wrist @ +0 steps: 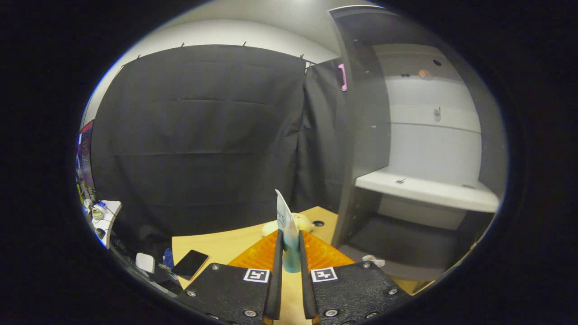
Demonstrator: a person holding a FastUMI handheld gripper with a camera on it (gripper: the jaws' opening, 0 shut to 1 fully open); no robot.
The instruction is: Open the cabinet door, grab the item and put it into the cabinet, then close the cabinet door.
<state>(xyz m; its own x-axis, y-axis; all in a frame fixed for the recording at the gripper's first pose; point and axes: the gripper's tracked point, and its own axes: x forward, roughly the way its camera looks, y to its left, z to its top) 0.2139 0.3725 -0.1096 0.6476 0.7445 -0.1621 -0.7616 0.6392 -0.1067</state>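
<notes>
My gripper [289, 246] is shut on a tube [286, 225] with a white flat crimped end pointing up and a teal body lower down; both fingers press its sides. The tube hangs above an orange basket [327, 255] on the wooden table [216, 246]. To the right stands the grey cabinet [490, 135] with its door [363, 122] swung open, edge toward me, a pink handle [343, 76] near its top. Inside, a white shelf [426, 189] juts out, with a dark compartment below it.
A pale round object [301, 222] lies beyond the basket behind the tube. A black phone [190, 263] and a small white box [145, 262] lie at the table's left. Black cloth [203, 135] walls the booth behind. A cluttered white desk [104, 216] sits far left.
</notes>
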